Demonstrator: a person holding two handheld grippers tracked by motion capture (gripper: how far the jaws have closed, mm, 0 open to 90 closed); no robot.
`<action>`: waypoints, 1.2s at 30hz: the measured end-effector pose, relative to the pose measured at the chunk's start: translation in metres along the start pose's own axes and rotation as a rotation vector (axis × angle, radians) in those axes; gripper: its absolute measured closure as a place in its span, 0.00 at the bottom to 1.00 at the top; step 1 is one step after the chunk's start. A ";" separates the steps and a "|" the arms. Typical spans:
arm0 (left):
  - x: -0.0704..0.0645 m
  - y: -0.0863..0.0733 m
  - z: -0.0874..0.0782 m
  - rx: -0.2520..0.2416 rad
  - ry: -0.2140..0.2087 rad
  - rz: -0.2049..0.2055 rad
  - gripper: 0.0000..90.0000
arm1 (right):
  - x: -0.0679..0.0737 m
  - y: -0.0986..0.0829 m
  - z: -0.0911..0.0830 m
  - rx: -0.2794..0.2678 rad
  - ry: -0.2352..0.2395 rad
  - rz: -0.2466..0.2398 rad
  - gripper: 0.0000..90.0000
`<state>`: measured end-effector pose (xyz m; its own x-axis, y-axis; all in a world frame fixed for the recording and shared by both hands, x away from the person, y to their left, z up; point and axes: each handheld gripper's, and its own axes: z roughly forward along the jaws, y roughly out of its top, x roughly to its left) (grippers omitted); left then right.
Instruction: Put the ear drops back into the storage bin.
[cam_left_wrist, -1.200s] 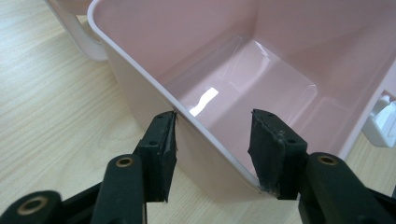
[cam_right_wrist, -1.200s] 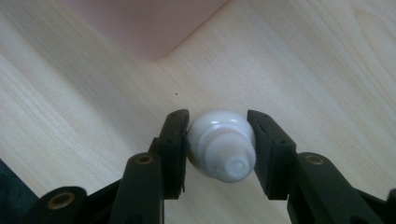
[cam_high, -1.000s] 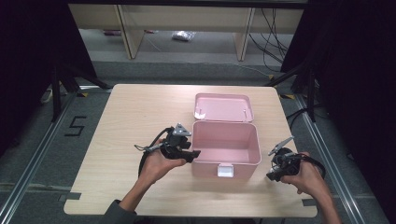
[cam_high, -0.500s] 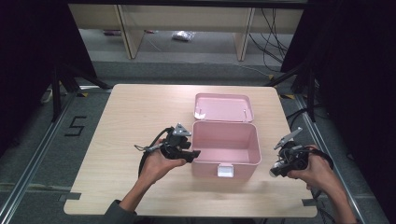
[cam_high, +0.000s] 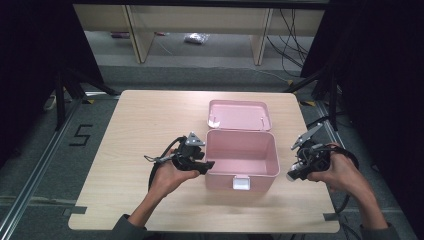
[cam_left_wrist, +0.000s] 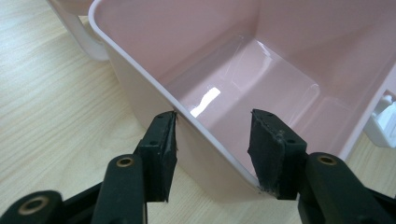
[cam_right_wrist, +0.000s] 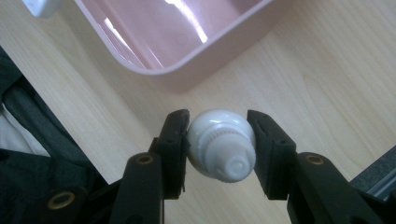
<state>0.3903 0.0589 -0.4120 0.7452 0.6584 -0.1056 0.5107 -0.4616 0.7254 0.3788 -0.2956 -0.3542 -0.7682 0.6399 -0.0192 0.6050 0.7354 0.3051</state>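
The table (cam_high: 130, 125) is pale wood, bare apart from the pink box (cam_high: 241, 155), which sits between the two grippers with its lid (cam_high: 239, 115) thrown back flat on the far side and a white latch (cam_high: 241, 183) on its near wall. The box is glossy and empty inside, rounded at the corners.

The left gripper (cam_high: 204, 165) is at the box's left wall. In the left gripper view its jaws stand apart and straddle the rim (cam_left_wrist: 205, 135) — one pad (cam_left_wrist: 161, 161) outside the wall, the other (cam_left_wrist: 271, 154) inside, neither squeezing it.

The right gripper (cam_high: 295, 173) is off the box's right side, apart from it, above bare table. In the right gripper view its jaws are clamped on a small white ball-like thing (cam_right_wrist: 219, 144) — smooth and domed on the far end, with a ribbed ring and a short stub toward the camera. Beyond it is the box's corner (cam_right_wrist: 180, 79), close but not touching.
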 end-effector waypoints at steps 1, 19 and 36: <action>0.000 0.000 0.000 0.000 0.000 -0.001 0.57 | 0.001 0.002 -0.003 0.006 -0.005 0.005 0.67; -0.001 0.000 0.000 0.004 0.002 0.002 0.56 | 0.007 0.027 -0.037 -0.015 0.012 -0.050 0.67; -0.001 0.000 0.000 0.003 -0.002 0.002 0.56 | 0.016 0.046 -0.044 -0.021 0.024 -0.092 0.67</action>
<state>0.3899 0.0579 -0.4118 0.7471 0.6563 -0.1050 0.5100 -0.4647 0.7239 0.3852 -0.2613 -0.2983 -0.8251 0.5644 -0.0253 0.5274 0.7857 0.3234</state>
